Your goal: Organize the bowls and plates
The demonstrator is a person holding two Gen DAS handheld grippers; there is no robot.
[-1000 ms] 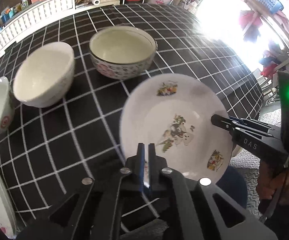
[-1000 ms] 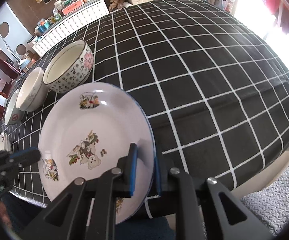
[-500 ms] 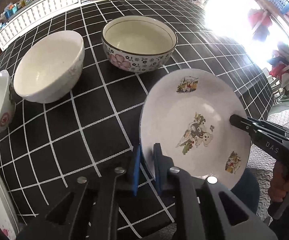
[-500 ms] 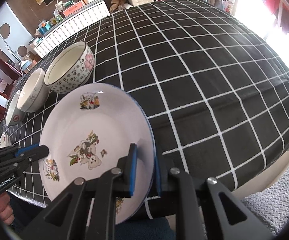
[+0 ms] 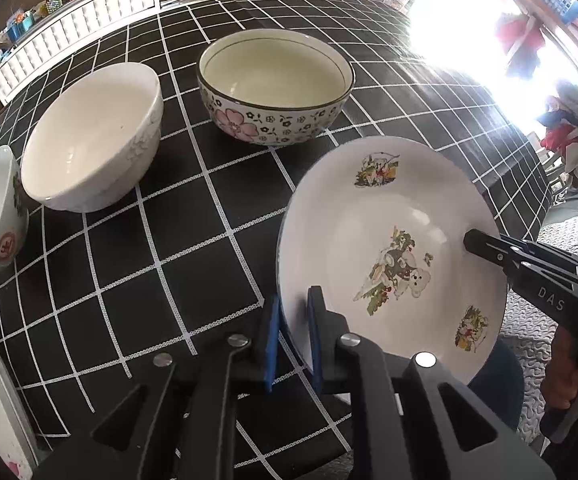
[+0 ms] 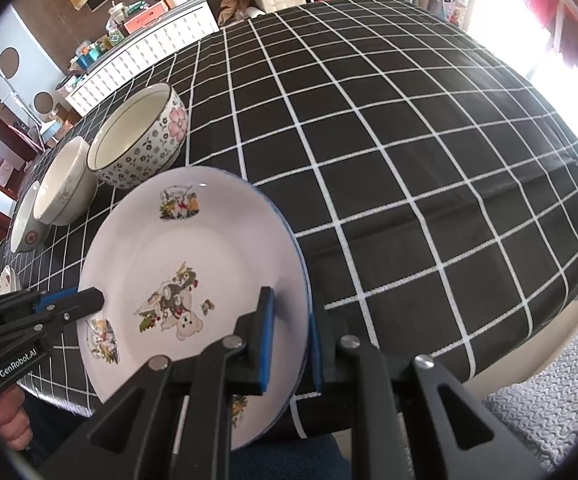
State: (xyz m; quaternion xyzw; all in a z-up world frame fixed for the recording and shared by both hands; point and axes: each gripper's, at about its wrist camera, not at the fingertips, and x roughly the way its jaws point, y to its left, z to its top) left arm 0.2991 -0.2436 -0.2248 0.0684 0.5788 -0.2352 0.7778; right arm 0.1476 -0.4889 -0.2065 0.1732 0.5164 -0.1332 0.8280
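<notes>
White cartoon plate (image 5: 393,256) clenched between both my grippers' fingers, left gripper (image 5: 293,340) and right gripper (image 6: 289,344); next, probably one side releases.

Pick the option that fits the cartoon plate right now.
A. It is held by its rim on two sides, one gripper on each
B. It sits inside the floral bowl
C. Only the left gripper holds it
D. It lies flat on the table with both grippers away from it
A: the plate is off the table, its rim between the right gripper fingers and, on the far side, the left gripper fingers.
</notes>
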